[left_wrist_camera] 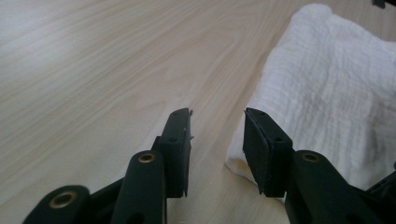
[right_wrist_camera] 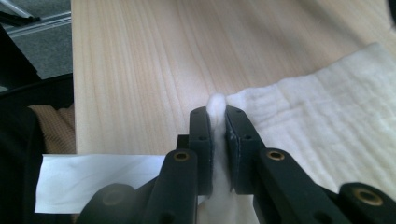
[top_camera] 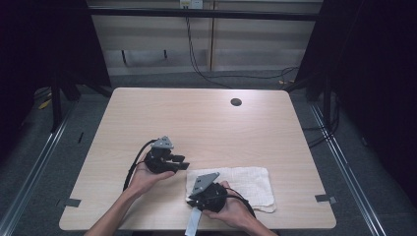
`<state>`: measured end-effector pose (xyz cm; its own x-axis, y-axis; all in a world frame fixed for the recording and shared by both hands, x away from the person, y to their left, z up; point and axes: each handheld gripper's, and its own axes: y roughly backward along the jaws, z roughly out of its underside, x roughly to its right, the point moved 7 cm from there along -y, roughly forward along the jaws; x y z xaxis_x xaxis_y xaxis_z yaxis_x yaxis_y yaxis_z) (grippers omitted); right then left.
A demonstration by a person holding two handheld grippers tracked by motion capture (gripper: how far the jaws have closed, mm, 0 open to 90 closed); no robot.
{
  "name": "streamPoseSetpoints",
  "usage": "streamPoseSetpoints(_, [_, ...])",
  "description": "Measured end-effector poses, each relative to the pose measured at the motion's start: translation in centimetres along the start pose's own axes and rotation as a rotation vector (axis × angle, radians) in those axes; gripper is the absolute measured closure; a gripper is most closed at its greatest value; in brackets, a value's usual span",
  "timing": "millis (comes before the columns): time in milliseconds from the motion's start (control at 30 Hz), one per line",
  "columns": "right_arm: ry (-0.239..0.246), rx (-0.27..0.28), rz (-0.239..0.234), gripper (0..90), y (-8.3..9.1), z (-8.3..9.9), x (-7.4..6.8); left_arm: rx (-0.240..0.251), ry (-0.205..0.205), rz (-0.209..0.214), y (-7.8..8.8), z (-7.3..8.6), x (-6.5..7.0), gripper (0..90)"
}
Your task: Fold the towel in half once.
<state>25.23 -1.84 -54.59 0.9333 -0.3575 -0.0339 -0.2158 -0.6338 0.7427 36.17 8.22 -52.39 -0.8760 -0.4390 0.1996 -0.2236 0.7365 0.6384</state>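
Note:
A white cloth (top_camera: 248, 181) lies flat on the near right part of the wooden table (top_camera: 196, 118). My right gripper (top_camera: 193, 197) is at the cloth's near left corner. In the right gripper view the right gripper (right_wrist_camera: 217, 113) is shut on a pinched fold of the cloth (right_wrist_camera: 327, 121), which bulges up between the pads. My left gripper (top_camera: 183, 162) is held just left of the cloth's far left corner. In the left gripper view the left gripper (left_wrist_camera: 217, 122) stands open over bare wood, with the cloth (left_wrist_camera: 327, 93) edge beside its right-hand jaw and nothing between the pads.
A round cable hole (top_camera: 236, 102) sits in the table's far right part. A white paper strip (top_camera: 193, 222) hangs at the near edge below my right gripper, also seen as the strip (right_wrist_camera: 93, 182) in the right gripper view. Dark frame posts stand at both sides.

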Motion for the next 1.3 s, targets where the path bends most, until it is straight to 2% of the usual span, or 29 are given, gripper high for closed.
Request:
streamPoseSetpoints(167, [-0.007,0.011,-0.001,82.7,0.0,0.1,0.0,-0.029,-0.019,0.024,-0.7,0.4,0.5,60.1])
streamPoseSetpoints(333, [-0.014,0.016,-0.020,82.8,0.0,0.1,0.2,-0.056,-0.022,0.032,-1.3,0.7,0.7,61.2])
streamPoseSetpoints(367, [-0.019,0.017,-0.020,82.7,0.0,0.1,0.2,-0.053,-0.016,0.046,-1.5,0.7,0.7,61.3])
streamPoseSetpoints(633, [-0.032,0.012,-0.034,82.7,0.0,0.1,0.3,-0.113,-0.054,0.051,-2.5,1.3,1.0,60.3])
streamPoseSetpoints(700, [-0.034,0.007,-0.036,82.7,0.0,0.0,0.3,-0.100,-0.045,0.060,-2.6,1.2,1.0,61.4])
streamPoseSetpoints(767, [-0.041,0.006,-0.039,82.8,0.0,0.0,0.4,-0.110,-0.059,0.054,-2.5,1.3,1.0,61.8])
streamPoseSetpoints(900, [-0.050,0.003,-0.038,82.9,0.0,0.0,0.3,-0.101,-0.071,0.046,-2.6,1.3,1.4,62.5])
streamPoseSetpoints(967, [-0.055,-0.001,-0.048,83.0,0.0,0.0,0.3,-0.102,-0.087,0.040,-2.6,1.4,1.5,68.8])
streamPoseSetpoints(1067, [-0.060,-0.008,-0.052,83.7,0.0,-0.1,0.4,-0.095,-0.095,0.063,-2.8,1.5,1.9,82.1])
streamPoseSetpoints(1133, [-0.068,-0.005,-0.053,83.7,0.0,-0.1,0.4,-0.106,-0.083,0.074,-2.7,1.5,1.9,84.6])
streamPoseSetpoints(1233, [-0.078,0.000,-0.057,83.8,0.0,-0.1,0.3,-0.090,-0.044,0.102,-2.7,1.5,1.6,85.6])
streamPoseSetpoints(1300, [-0.084,0.006,-0.061,83.9,-0.1,-0.2,0.2,-0.090,-0.039,0.107,-2.5,1.5,1.4,86.0])
